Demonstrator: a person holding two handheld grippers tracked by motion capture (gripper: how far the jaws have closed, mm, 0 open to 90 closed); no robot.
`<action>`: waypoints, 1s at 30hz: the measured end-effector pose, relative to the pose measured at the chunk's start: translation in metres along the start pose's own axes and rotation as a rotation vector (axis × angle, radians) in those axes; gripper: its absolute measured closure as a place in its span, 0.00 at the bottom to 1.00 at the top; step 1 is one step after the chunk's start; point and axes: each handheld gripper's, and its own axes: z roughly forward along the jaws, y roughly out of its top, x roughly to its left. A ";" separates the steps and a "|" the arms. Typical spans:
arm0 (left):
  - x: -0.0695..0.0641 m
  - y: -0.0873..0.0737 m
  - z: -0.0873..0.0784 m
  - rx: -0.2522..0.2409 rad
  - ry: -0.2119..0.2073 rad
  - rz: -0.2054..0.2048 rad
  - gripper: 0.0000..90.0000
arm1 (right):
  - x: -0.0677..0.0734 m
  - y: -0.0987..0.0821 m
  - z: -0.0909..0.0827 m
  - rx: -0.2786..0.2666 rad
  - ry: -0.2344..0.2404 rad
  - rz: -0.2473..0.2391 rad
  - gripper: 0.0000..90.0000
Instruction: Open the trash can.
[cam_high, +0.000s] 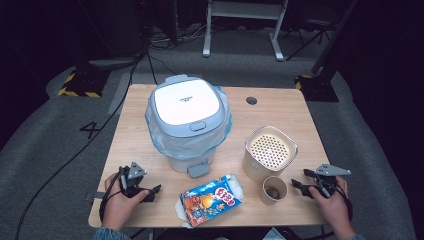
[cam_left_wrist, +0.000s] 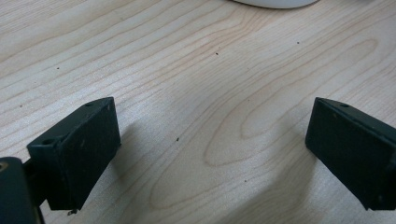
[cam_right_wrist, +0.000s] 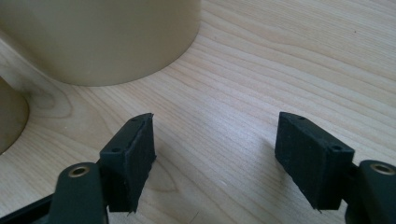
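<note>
Pale wood grain covered the desk (cam_high: 280, 115), which was seen from above standing on grey carpet with dark equipment and cables behind it. Nearest the person, at the front left corner, the left hand-held gripper (cam_high: 154, 191) was held low over the wood, pointing toward the middle of the desk; in the left gripper view its jaws were spread wide with only bare wood between them, and nothing was gripped. At the front right corner the right hand-held gripper (cam_high: 296, 185) was held in the same manner, pointing left toward a small paper cup (cam_high: 274, 190) just beside it; in the right gripper view its jaws (cam_right_wrist: 215, 140) were seen parted over bare wood, with nothing clasped and the cup's curved side at the left edge. Between the two grippers, near the front edge, a colourful snack packet (cam_high: 212, 199) lay flat, printed with red and blue. Something dark could be made out inside the cup, but what it was could not be told. Touching or just behind the cup stood a beige container (cam_high: 270, 152) with a perforated top, whose rounded wall was also seen across the top of the right gripper view. Farther back, left of centre, a lidded bin (cam_high: 188, 120) with a pale blue rim was placed, a thin plastic liner folded out around it, its lid shut and a pedal at its foot facing the person.
</note>
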 end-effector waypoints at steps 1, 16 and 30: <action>0.000 0.000 0.000 0.000 0.000 0.000 0.05 | 0.000 0.000 0.000 0.000 0.000 0.000 0.32; 0.012 0.014 -0.023 -0.084 -0.084 -0.031 0.49 | -0.001 0.000 0.001 -0.001 0.004 -0.006 0.32; 0.009 0.048 -0.067 -0.250 -0.208 -0.018 0.59 | -0.001 0.000 0.001 -0.001 0.004 -0.006 0.32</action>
